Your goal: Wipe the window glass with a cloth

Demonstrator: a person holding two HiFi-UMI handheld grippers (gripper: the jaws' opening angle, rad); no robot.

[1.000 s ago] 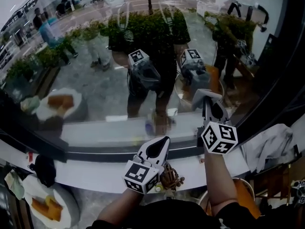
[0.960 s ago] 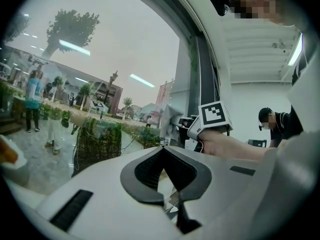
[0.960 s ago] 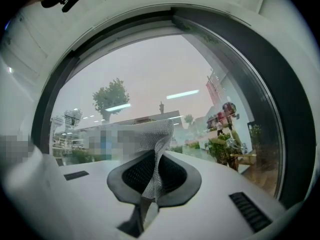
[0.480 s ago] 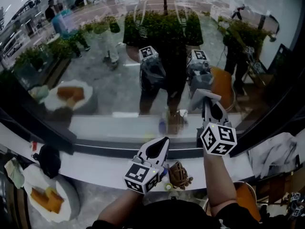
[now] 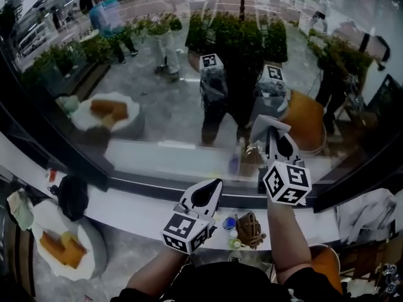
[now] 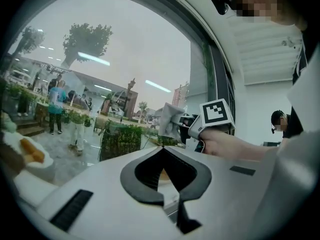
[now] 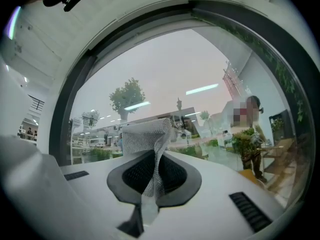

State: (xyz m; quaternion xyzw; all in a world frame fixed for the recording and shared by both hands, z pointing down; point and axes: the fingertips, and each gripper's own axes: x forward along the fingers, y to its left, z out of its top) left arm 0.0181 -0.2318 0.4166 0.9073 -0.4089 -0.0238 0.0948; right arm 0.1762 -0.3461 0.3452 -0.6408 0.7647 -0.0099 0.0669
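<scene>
Since the earlier frames, the plate (image 5: 63, 244) had risen a little in the head view, while both grippers kept nearly their places. The right gripper (image 5: 279, 145) pinched the grey cloth (image 5: 267, 126), raised close to the window glass (image 5: 157, 74). The left gripper (image 5: 208, 194) had its jaws together, empty, above the white sill (image 5: 138, 209).

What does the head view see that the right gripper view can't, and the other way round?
Only the head view shows the left gripper, shut, and a plate of food at lower left. Only the right gripper view shows the mesh weave of the cloth close up. Both show the cloth pinched in the right gripper, and the window glass.
</scene>
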